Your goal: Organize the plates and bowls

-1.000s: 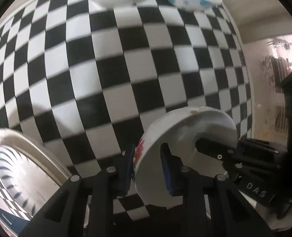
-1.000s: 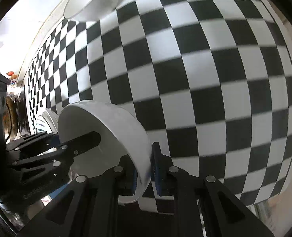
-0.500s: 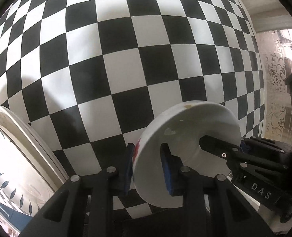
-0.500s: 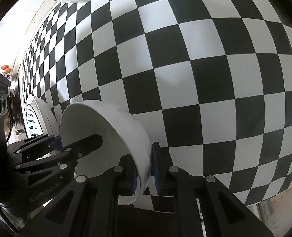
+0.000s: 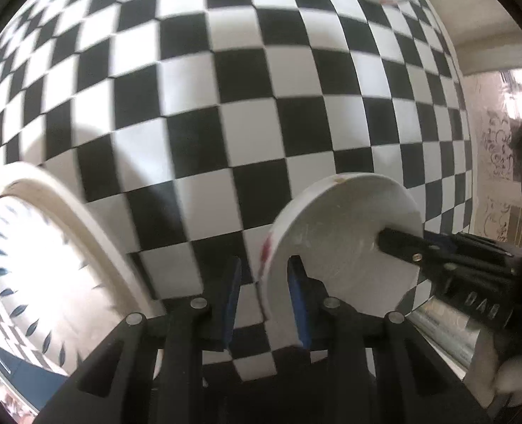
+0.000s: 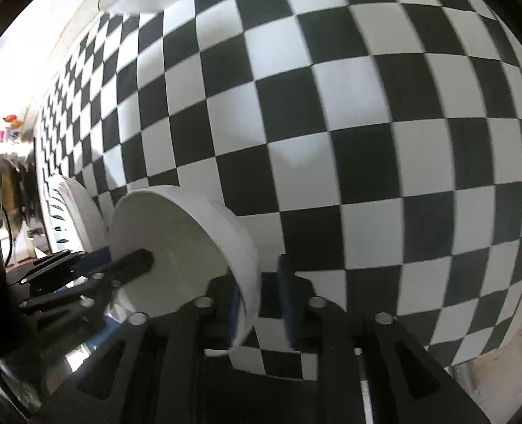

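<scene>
Two tools share one small white ceramic bowl [image 5: 345,247] above a black-and-white chequered surface [image 5: 246,113]. The left tool [image 5: 262,300] has its blue pads either side of the rim, but a gap shows beside one pad, so its grip cannot be told. The right tool [image 6: 259,304] is opening, the glossy wall between its pads with daylight on one side. The step looks like a set-down or handover. Beside the left tool lies a broad cream plate with blue dashes [image 5: 48,265]; the next move calls for clearing the right tool from the rim.
</scene>
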The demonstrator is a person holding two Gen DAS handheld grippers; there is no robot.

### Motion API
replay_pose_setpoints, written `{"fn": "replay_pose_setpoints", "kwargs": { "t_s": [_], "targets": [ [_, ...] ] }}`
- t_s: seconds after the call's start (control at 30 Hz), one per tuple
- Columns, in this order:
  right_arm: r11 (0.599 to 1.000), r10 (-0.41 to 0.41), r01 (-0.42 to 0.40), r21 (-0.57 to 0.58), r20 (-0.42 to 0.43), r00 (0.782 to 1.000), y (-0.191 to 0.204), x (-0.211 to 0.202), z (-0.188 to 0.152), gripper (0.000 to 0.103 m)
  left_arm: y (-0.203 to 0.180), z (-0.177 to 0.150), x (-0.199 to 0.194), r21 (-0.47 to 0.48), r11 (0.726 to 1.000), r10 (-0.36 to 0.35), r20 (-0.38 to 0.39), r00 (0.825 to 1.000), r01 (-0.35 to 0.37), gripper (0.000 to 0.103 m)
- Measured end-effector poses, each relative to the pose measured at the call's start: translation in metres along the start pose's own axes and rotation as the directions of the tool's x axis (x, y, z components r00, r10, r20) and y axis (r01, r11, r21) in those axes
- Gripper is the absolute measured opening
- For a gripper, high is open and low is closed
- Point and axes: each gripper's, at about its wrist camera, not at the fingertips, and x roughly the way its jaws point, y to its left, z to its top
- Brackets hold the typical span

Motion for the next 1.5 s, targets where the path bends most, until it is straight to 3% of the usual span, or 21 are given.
{"fn": "replay_pose_setpoints", "kwargs": {
  "t_s": [0.13,0.27,0.47,0.6,0.73,0.87,1.2,1.33,1.5],
  "targets": [
    [0.999,0.039,-0.04,0.022,0.025,0.999,-0.007,-0.024,0.002,0.035,0.011,-0.006,-0.034,-0.012,1.0,0.025,0.062,0.998,-0.024,0.027],
    [1.0,0.029,-0.03,0.004,0.129,0.991,0.002,-0.062,0.022,0.036,0.019,0.006,-0.066,-0.022,1.0,0.02,0.134,0.991,-0.017,0.027],
    [0.988,0.139,-0.153,0.035,0.257,0.956,0.023,-0.086,0.088,0.039,0.04,0.074,-0.092,-0.064,0.998,-0.013,0.227,0.974,0.029,0.027],
    [0.966,0.208,-0.241,0.089,0.278,0.938,0.036,-0.074,0.144,0.039,0.055,0.137,-0.102,-0.101,0.993,-0.038,0.28,0.959,0.069,0.027],
    [0.953,0.227,-0.27,0.134,0.268,0.936,0.047,-0.054,0.186,0.039,0.063,0.188,-0.096,-0.1,0.991,-0.061,0.264,0.963,0.09,0.027],
    [0.941,0.246,-0.293,0.167,0.251,0.936,0.052,-0.037,0.205,0.039,0.065,0.222,-0.082,-0.062,0.989,-0.114,0.224,0.968,0.131,0.027],
    [0.938,0.229,-0.279,0.204,0.239,0.944,0.054,-0.016,0.23,0.038,0.061,0.245,-0.053,-0.012,0.994,-0.108,0.168,0.98,0.111,0.026],
    [0.959,0.15,-0.202,0.201,0.245,0.958,0.06,-0.015,0.234,0.019,0.06,0.24,-0.054,-0.008,0.993,-0.11,0.189,0.976,0.114,0.026],
    [0.969,0.115,-0.165,0.186,0.252,0.961,0.066,-0.017,0.23,0.017,0.057,0.221,-0.06,0.009,0.995,-0.095,0.205,0.974,0.095,0.026]
  ]
}}
